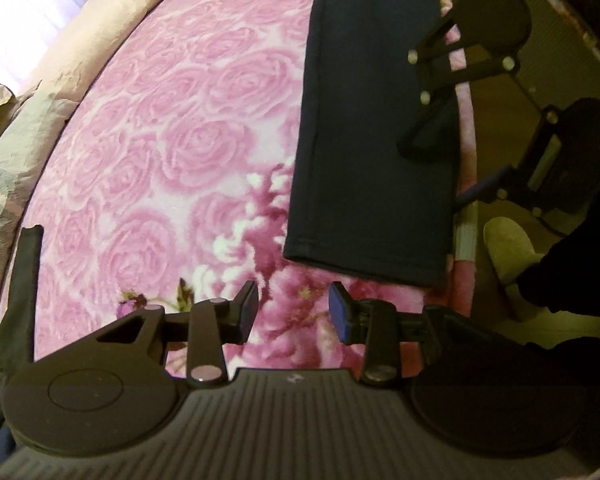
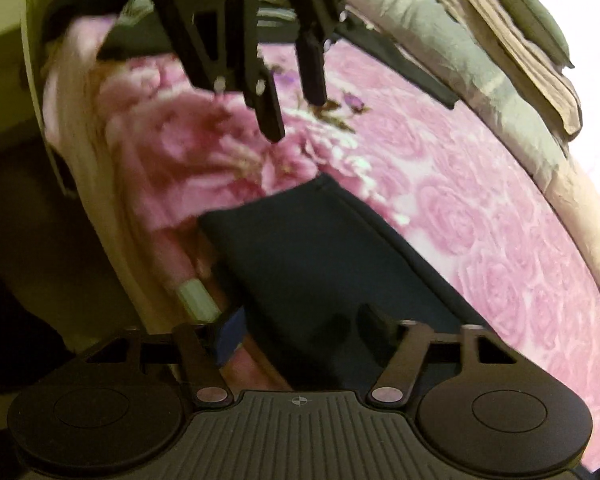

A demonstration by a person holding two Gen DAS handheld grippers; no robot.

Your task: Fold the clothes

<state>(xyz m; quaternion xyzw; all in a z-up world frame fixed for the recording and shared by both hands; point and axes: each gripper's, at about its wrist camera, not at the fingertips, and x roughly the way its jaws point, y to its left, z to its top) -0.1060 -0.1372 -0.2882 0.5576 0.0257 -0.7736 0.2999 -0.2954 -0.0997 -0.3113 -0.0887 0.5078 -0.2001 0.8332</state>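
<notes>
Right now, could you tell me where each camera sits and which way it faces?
Left wrist: on the left gripper, angled down at the pink rose blanket and the dark garment's hem; jaws apart, empty.
Right wrist: on the right gripper, over the garment at the bed's edge; jaws apart.
Shared: blanket, garment, each other's gripper.

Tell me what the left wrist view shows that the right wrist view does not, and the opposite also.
Only the left wrist view shows a pale slipper on the floor beside the bed. Only the right wrist view shows the striped pillow at the bed's far side. Both show the dark folded garment lying flat on the pink rose blanket, and both grippers, left gripper and right gripper, open and empty.
</notes>
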